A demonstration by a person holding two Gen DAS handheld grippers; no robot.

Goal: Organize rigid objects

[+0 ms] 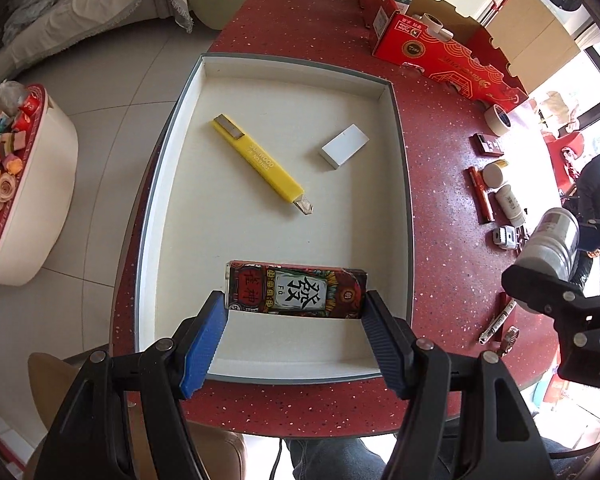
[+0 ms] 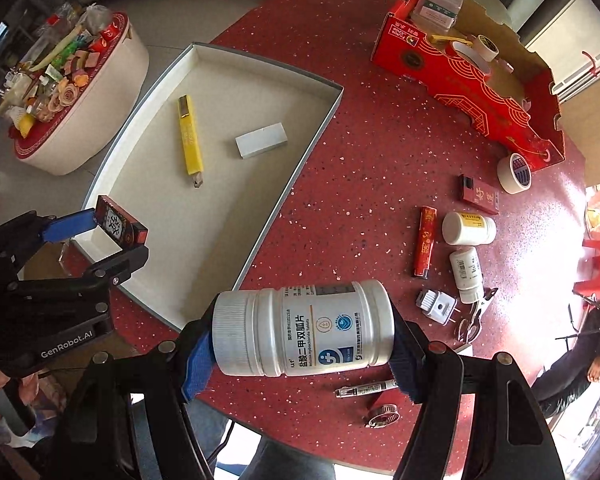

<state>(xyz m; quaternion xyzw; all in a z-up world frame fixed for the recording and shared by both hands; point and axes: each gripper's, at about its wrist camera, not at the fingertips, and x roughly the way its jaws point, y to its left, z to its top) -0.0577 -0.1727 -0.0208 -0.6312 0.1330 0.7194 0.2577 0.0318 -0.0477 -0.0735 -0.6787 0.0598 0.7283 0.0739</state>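
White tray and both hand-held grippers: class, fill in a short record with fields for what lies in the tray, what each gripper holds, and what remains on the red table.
tray contents: yellow utility knife and white block, lying apart in the white tray
left hand-held gripper: shut on patterned box, over the tray's near end
right hand-held gripper: shut on large white bottle, held sideways over the red table
still on table: two small white bottles, tape roll, pen

white bottle (image 2: 304, 330), patterned box (image 1: 296, 293), both clamped
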